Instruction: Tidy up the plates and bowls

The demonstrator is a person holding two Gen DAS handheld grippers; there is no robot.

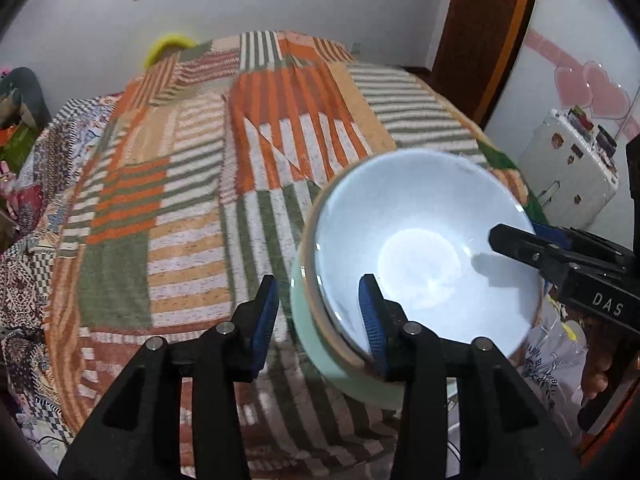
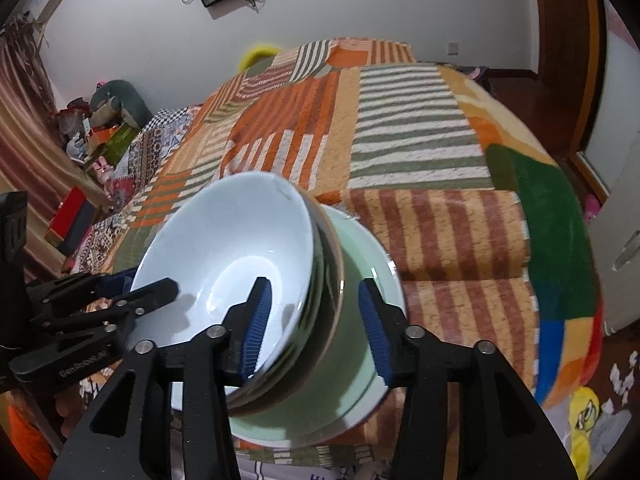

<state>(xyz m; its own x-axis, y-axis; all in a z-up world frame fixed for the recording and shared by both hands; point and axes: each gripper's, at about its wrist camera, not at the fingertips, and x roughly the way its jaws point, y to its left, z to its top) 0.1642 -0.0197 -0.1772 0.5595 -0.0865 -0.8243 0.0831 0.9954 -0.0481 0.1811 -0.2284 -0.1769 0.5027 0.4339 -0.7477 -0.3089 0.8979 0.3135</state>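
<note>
The white bowl (image 2: 224, 276) sits nested in a dark-rimmed bowl (image 2: 326, 280), itself on a pale green plate (image 2: 372, 344), all on the striped blanket (image 2: 420, 140). Each gripper straddles the stack's rim from opposite sides. The right gripper (image 2: 316, 328) and left gripper (image 1: 320, 320) both have spread jaws, one finger inside the bowl, one outside, probably ready to lift together.
</note>
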